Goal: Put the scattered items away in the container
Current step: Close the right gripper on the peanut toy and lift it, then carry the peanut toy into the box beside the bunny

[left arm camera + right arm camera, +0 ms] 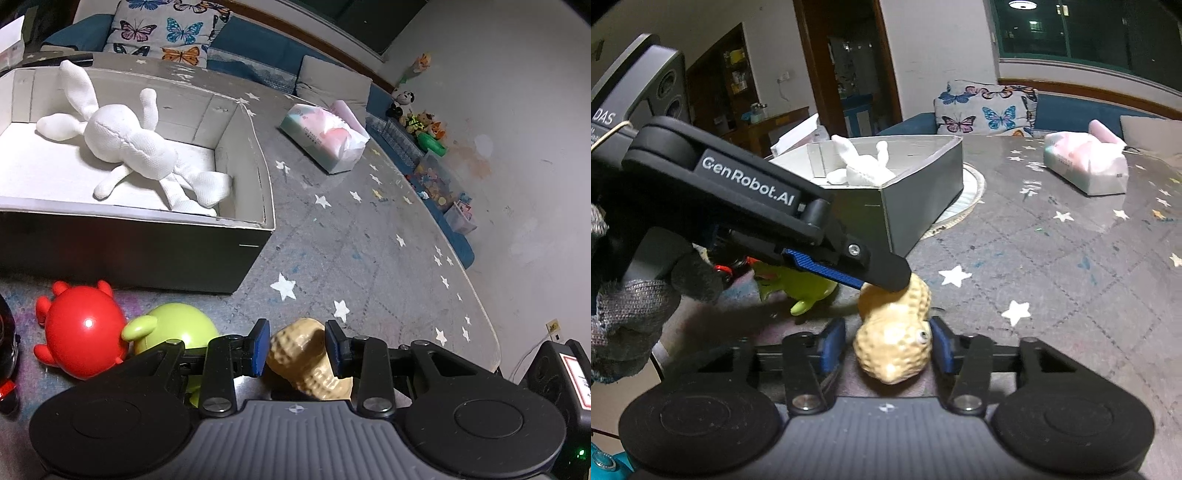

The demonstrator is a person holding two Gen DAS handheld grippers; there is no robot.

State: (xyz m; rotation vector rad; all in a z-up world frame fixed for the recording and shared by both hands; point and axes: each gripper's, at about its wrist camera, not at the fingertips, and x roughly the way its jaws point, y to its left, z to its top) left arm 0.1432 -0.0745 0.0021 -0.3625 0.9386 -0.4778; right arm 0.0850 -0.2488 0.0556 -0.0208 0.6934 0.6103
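We have 2 grippers on 1 toy right now. The toy is a bumpy yellow peanut [308,360] with a little eye, and it sits on the gray table with stars [369,240], just in front of the box [129,254].

Our left gripper [297,345] has its blue pads [260,345] on both sides of one end of the peanut. The pads look like they touch it, so we think this gripper is squeezing the toy. In the right wrist view, its fingers press down on the top end of the peanut.

Our right gripper [888,341] has its 2 fingers around the other end, the one with the eye. The right pad [943,345] touches the toy. The left pad is blurry and we see a small gap there, so we cannot tell if this gripper is holding tight.

We think 2 grippers are used because the peanut is round and smooth and may slip or roll.

The box is open on top, so toys can drop in. A white bunny [129,147] already lies inside. A red toy [83,332] and a green toy [173,328] wait on the table beside the peanut, touching each other. A pack of tissues [325,136] lies farther away.

Next, we guess the peanut must be lifted over the box wall.
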